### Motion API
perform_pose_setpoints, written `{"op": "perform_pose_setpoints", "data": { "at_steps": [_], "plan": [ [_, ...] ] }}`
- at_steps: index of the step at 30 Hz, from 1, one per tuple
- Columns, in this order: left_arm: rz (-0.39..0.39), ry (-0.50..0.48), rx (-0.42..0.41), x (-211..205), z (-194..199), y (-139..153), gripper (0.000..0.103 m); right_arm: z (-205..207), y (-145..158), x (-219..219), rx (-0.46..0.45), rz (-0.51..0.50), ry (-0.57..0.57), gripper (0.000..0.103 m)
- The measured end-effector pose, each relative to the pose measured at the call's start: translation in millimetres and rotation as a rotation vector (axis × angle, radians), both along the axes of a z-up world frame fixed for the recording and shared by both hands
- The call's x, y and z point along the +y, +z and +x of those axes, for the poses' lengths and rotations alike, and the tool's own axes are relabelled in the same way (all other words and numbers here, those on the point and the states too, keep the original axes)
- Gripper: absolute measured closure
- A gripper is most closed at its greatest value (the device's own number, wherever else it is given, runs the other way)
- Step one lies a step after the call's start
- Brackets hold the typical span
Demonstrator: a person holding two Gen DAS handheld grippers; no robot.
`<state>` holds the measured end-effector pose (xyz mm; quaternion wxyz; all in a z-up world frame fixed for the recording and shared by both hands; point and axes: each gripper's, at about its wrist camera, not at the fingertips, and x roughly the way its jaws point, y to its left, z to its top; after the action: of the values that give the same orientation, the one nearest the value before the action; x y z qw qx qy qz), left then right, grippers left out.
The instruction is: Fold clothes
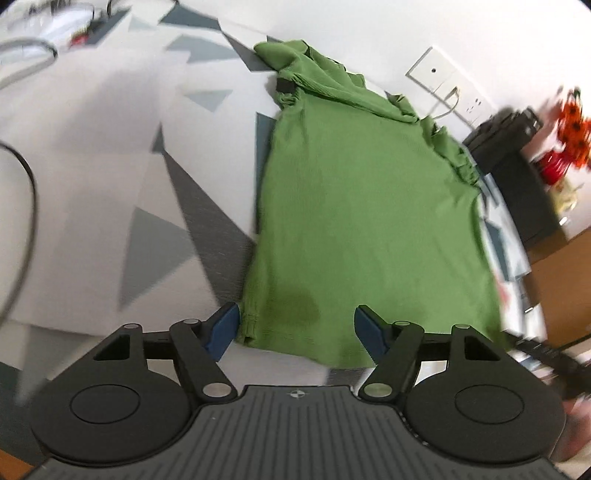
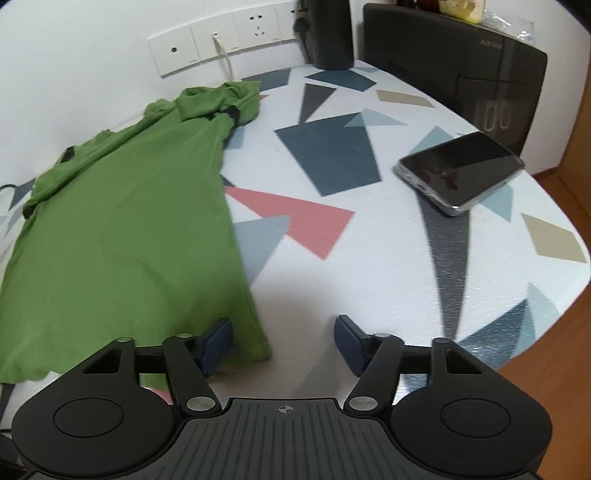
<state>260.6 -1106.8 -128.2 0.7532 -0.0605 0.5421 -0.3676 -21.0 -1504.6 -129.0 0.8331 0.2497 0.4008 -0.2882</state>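
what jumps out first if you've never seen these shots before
The bright green shirt grabs the eye first, spread flat on a white tablecloth with grey, blue and pink shapes, its collar bunched at the far end near the wall. Each claw sits at a bottom corner of its hem, the left claw and right claw, both with jaws apart. A dark smartphone lies on the table to the shirt's right.

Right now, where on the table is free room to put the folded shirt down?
Bare tablecloth lies between the green shirt and the phone. It is crowded near the black speaker and wall sockets.
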Motion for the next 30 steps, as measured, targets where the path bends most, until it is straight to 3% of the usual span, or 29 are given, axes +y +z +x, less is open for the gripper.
{"op": "perform_pose_setpoints", "data": {
  "at_steps": [1,2,3,4,7,9,14,17,19,21,27,30],
  "plan": [
    [-0.020,0.004,0.027,-0.5,1.7,-1.6,0.044,1.8,0.1,2.7,-0.005,0.002,0.014,0.047],
    [-0.035,0.004,0.053,-1.3,2.7,-3.9,0.057,3.5,0.1,5.8,-0.008,0.000,0.029,0.049],
    [-0.048,0.004,0.077,-2.1,3.5,-6.1,0.077,5.1,0.0,8.9,-0.011,-0.001,0.044,0.052],
    [-0.041,-0.001,0.086,-3.8,2.4,-7.5,0.087,6.1,0.3,11.8,-0.013,-0.004,0.058,0.062],
    [-0.012,0.006,-0.004,-2.7,-5.9,1.1,0.092,4.7,4.0,14.8,-0.022,0.003,0.080,0.099],
    [-0.025,0.004,-0.053,2.7,-10.6,10.5,0.092,-2.8,13.6,12.2,-0.035,-0.050,0.035,0.099],
    [-0.062,0.020,-0.086,21.2,-11.6,26.8,0.093,-29.7,39.6,-10.1,-0.091,-0.141,-0.107,0.103],
    [-0.047,0.021,-0.075,25.7,-8.1,24.7,0.090,-40.2,42.3,-21.0,-0.105,-0.105,-0.130,0.099],
    [0.000,0.024,-0.071,24.6,-8.4,19.9,0.089,-42.9,38.9,-21.2,-0.107,-0.061,-0.096,0.091],
    [0.024,0.016,-0.088,26.6,-11.6,16.7,0.078,-41.9,34.1,-10.2,-0.089,-0.074,-0.042,0.080],
    [0.114,-0.090,-0.234,24.7,-29.4,19.0,0.050,-28.4,10.3,39.1,0.038,-0.190,0.132,0.070],
    [0.175,-0.156,-0.319,20.0,-39.7,19.0,0.047,-20.9,0.5,54.4,0.093,-0.257,0.185,0.064]
  ]
}}
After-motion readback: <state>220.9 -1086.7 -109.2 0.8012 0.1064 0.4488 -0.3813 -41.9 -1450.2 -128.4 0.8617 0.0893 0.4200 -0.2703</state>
